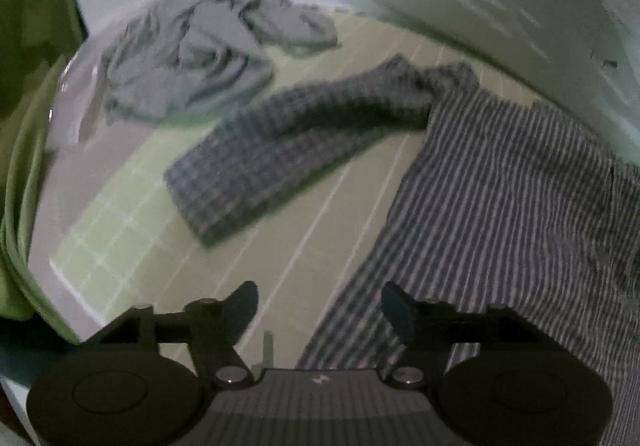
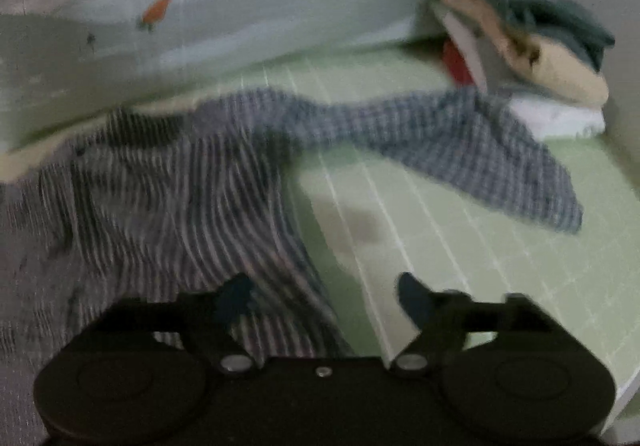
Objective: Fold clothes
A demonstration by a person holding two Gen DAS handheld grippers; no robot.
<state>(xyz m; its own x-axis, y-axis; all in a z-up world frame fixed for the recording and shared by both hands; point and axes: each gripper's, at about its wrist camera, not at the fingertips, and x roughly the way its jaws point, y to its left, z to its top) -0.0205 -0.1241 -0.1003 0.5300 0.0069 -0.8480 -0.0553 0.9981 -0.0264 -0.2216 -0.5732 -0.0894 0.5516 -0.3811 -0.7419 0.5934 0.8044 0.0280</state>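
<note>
left gripper (image 1: 320, 310) hovering wide open, empty, over striped shirt (image 1: 500, 206) edge | right gripper (image 2: 324, 294) gaping, empty, above same shirt's hem | shirt lying rumpled on green sheet (image 1: 280, 266), checked sleeve (image 1: 280, 150) trailing out | risk: pinching sheet along with cloth; blur hiding the hem

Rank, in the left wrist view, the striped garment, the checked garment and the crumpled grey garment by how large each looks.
1. striped garment, largest, though it lies nearest the camera and runs out of frame.
2. and 3. crumpled grey garment and checked garment look about alike; the grey one lies farther away, so I do not rank them.
</note>
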